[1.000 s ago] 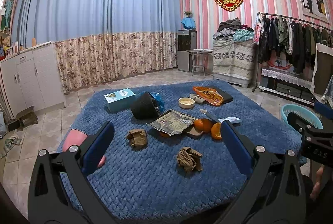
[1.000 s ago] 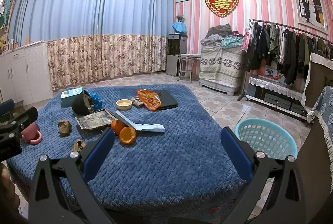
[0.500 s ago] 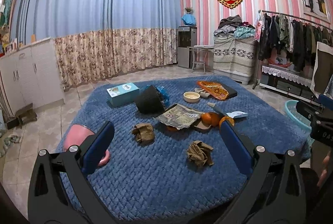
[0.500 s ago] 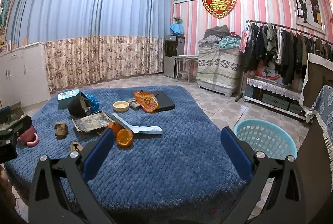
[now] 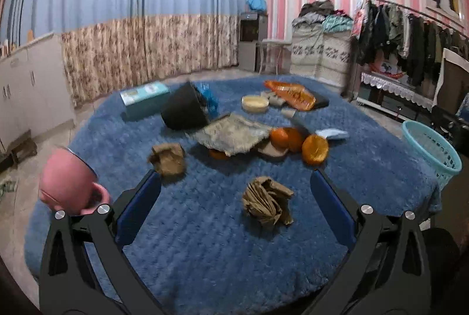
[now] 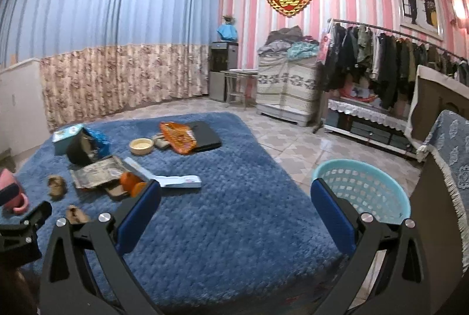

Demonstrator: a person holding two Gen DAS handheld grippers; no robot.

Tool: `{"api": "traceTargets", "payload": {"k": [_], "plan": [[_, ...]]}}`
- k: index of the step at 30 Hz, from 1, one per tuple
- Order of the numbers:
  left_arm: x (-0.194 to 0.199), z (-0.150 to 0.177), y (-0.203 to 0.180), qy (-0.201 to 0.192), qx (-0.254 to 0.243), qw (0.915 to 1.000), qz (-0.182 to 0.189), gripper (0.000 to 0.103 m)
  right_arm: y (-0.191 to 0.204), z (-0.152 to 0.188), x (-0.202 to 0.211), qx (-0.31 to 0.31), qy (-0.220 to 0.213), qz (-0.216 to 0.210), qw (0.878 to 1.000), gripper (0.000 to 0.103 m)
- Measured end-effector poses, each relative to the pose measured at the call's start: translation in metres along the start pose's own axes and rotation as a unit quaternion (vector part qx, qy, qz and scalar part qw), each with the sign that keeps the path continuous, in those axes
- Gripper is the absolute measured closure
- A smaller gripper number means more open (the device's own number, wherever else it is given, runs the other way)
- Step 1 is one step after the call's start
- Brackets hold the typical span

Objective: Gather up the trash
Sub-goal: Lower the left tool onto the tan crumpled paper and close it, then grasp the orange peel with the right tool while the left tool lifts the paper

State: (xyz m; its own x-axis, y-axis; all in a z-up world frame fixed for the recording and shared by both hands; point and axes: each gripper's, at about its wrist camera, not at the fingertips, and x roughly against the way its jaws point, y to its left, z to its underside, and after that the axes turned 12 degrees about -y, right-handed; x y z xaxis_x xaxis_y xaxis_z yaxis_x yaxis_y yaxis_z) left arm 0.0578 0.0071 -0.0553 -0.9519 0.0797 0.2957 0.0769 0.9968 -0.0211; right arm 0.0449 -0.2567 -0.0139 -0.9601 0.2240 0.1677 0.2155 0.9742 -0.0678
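Lying on blue rug [image 5: 205, 241]: two crumpled paper wads [image 5: 268, 200], one basket [image 6: 363, 192]; both jaws wide, empty.

Crumpled brown paper wad [image 5: 268, 202] on blue blanket [image 5: 205, 241], second wad [image 5: 169, 158] beyond, light-blue basket [image 6: 362, 193] alongside

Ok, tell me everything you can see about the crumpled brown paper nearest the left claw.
The paper wad is brown, like kraft or bag paper, crushed into a loose ball with folds and creases showing. It lies on the blue rug, apart from the second wad and the oranges behind it. It sits ahead of the open left claw, between its fingers in the picture, and nothing grips it. The right wrist view shows only a small part of it.
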Motion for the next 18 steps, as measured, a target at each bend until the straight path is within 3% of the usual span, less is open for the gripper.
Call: {"api": "traceTargets", "payload": {"k": [3,9,13,18], "plan": [[-0.017,0.009,-0.006,0.016,0.011,0.9997,0.016,0.004,0.002,0.004,-0.007,0.006,0.001,0.0,1.0,0.004],[-0.049,0.024,-0.028,0.032,-0.032,0.999,0.006,0.006,0.005,0.015,-0.035,-0.014,0.045,-0.021,0.999,0.004],[-0.073,0.033,-0.028,0.077,-0.031,0.9961,0.031,0.054,0.018,0.026,-0.058,-0.019,0.079,-0.061,0.995,0.004],[-0.073,0.026,-0.006,0.085,-0.008,0.9959,0.032,0.055,0.049,0.037,-0.077,-0.009,0.098,-0.102,0.99,0.004]]}}
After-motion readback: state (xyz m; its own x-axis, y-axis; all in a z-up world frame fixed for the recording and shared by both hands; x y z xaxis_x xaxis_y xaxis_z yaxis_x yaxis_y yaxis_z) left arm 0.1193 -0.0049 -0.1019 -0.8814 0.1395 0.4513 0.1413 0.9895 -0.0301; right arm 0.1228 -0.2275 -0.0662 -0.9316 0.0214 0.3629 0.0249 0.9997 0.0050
